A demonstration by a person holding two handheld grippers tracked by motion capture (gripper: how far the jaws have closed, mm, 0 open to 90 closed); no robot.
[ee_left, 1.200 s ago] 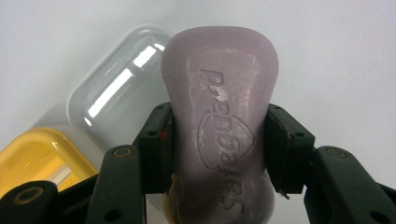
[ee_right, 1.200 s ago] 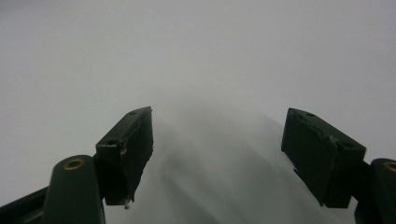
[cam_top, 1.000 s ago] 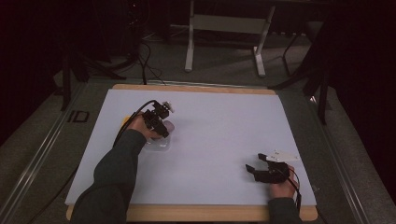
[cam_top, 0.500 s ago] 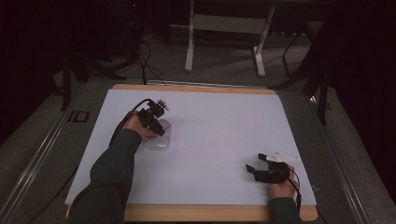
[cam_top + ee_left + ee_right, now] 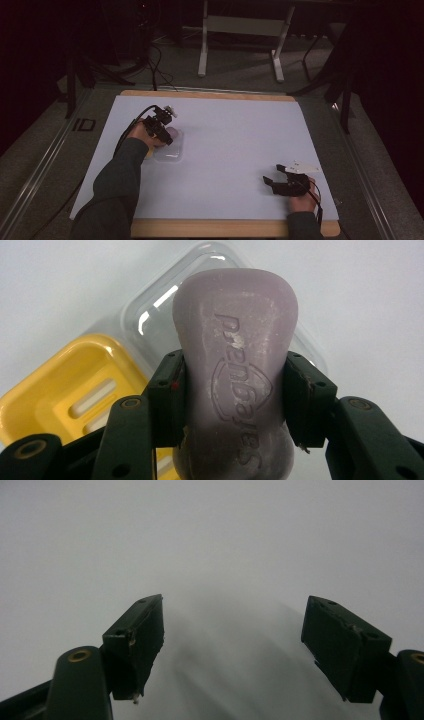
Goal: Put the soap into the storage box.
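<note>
Two grippers are on the table, and I have something in just one. My left gripper point(image 5: 235, 390) has its jaws pressed against the narrow waist of a purple bar of soap point(image 5: 235, 340), one black pad on each side, so the jaws are closed partway, as wide as the bar. The soap points away from the camera with its stamped lettering facing up, and it hangs above a clear plastic lid point(image 5: 150, 310) that lies on the white table cover point(image 5: 60, 280). Just beside that lid, touching or nearly touching its edge, I see a yellow soap dish point(image 5: 65, 390) with slots in its floor; it sits to the lower left in the left gripper view. I cannot tell whether the soap is touching the lid or held a little above it.

From the high view, my left gripper point(image 5: 165, 131) is over the left half of the table, toward the far edge, with the clear lid point(image 5: 170, 150) under and just in front of it. The sleeve of my left arm reaches in from the bottom left.

My right gripper point(image 5: 232, 645) is spread wide with nothing between the jaws, only the bare white surface below them. In the high view, this right gripper point(image 5: 272, 175) rests near the front right corner, well apart from the soap and the dish, its jaws pointing left across the table.
</note>
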